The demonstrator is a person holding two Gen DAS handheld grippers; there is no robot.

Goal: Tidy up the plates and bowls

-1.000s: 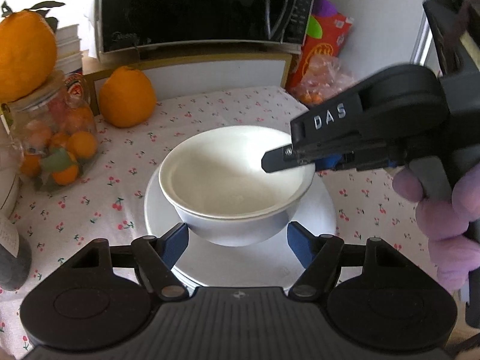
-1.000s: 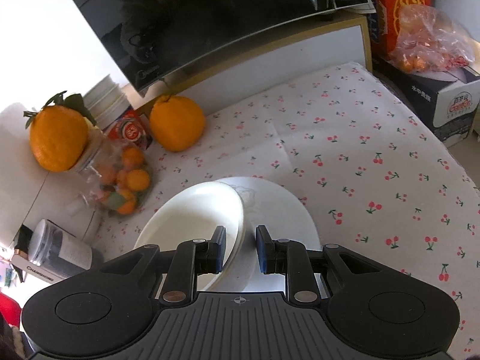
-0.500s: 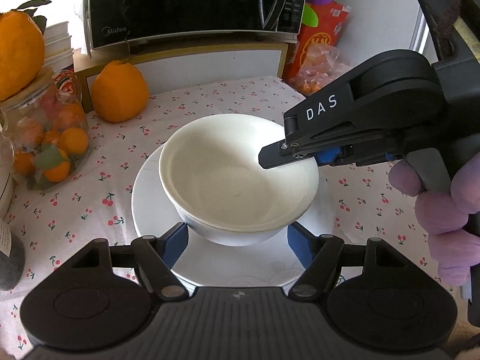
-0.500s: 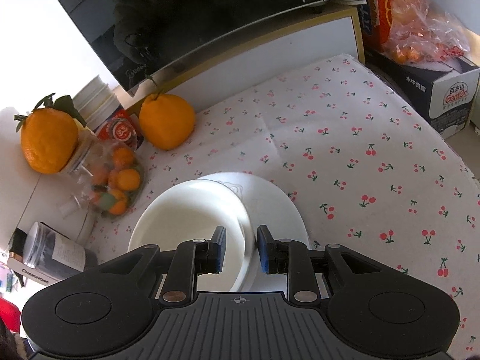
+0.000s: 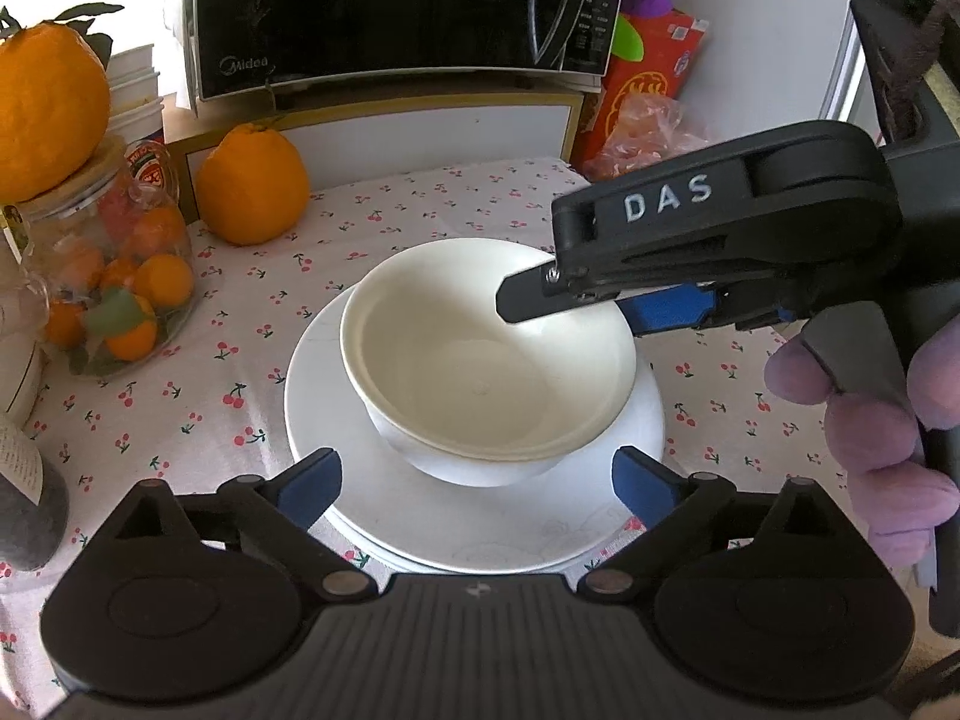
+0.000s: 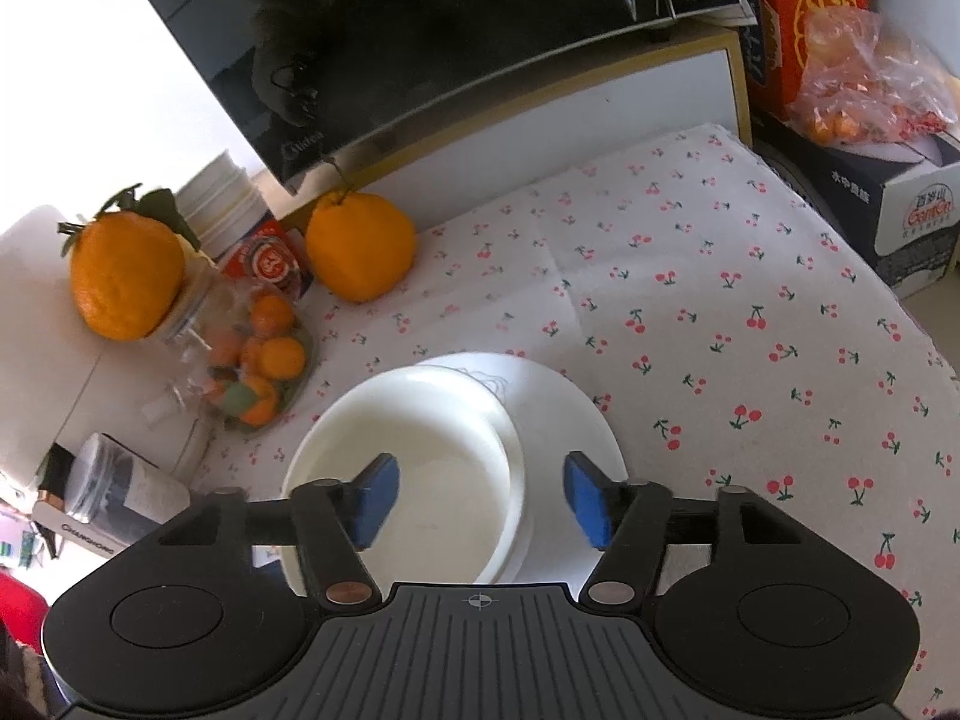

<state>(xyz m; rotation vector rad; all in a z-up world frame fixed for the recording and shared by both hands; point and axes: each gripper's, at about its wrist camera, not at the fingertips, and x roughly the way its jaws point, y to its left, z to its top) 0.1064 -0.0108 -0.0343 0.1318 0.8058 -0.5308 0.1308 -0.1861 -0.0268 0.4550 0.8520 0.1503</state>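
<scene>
Bowl [image 5: 489, 360] sitting mouth-up on the white plate [image 5: 474, 516], mid-table on the cherry-print cloth [image 6: 720, 300]; being round, it has no long axis. Stacking looks done; I am letting go. My right gripper [image 6: 477, 498] is opening, its pads astride the bowl's rim without pressing. My left gripper [image 5: 477, 480] is opening wide around the bowl's base, holding nothing.

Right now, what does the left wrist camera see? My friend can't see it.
A white bowl sits on a white plate on a cherry tablecloth. The left gripper is opening around it without touching, and the right gripper straddles its far rim.
</scene>
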